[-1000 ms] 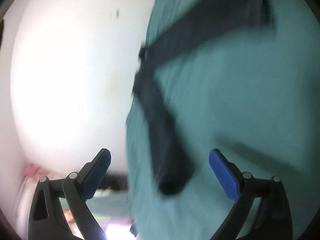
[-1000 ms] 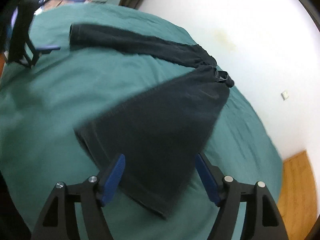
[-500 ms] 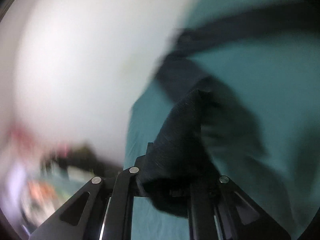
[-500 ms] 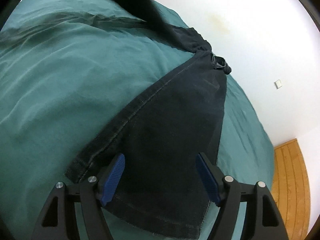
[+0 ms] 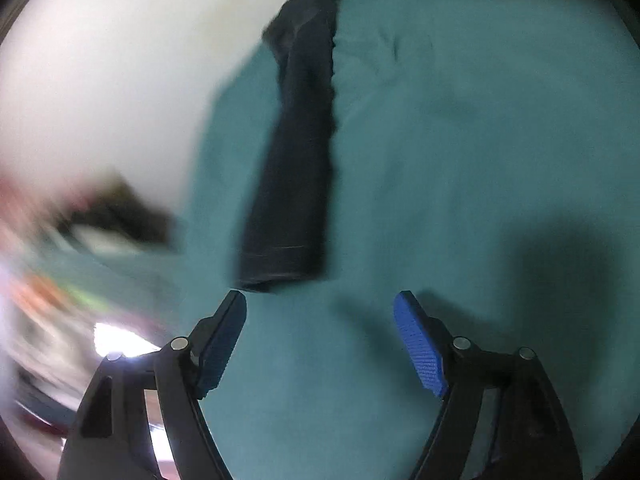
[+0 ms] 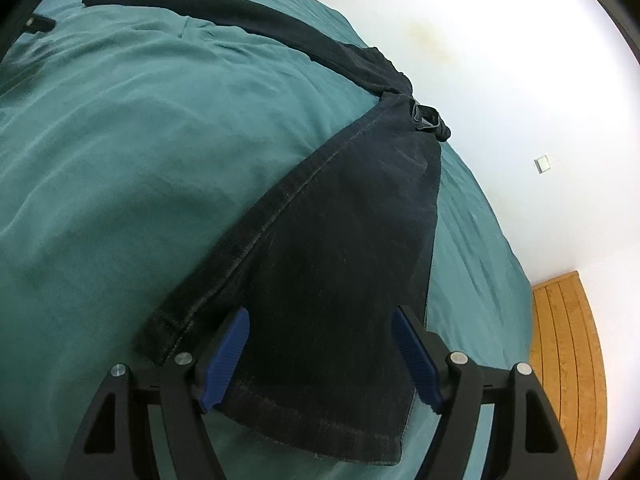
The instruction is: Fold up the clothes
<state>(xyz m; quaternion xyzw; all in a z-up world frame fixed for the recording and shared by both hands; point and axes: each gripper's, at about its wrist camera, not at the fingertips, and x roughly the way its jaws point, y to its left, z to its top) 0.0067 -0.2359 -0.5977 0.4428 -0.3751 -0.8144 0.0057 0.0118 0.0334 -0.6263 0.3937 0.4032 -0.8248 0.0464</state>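
Observation:
Dark blue jeans lie spread on a teal bedsheet, legs splayed apart. In the left wrist view one leg lies flat, its hem just beyond my left gripper, which is open and empty above the sheet. In the right wrist view the other leg's hem lies between and under my right gripper, which is open with its blue pads either side of the cloth. The far leg stretches to the upper left.
A white wall runs behind the bed with a small switch plate. Wooden floor shows at the right. Blurred clutter lies off the bed's left side.
My left gripper was shut on the leg's hem half a second ago; it has opened and pulled back, and the leg lies flat. The right gripper moved closer over its leg hem.

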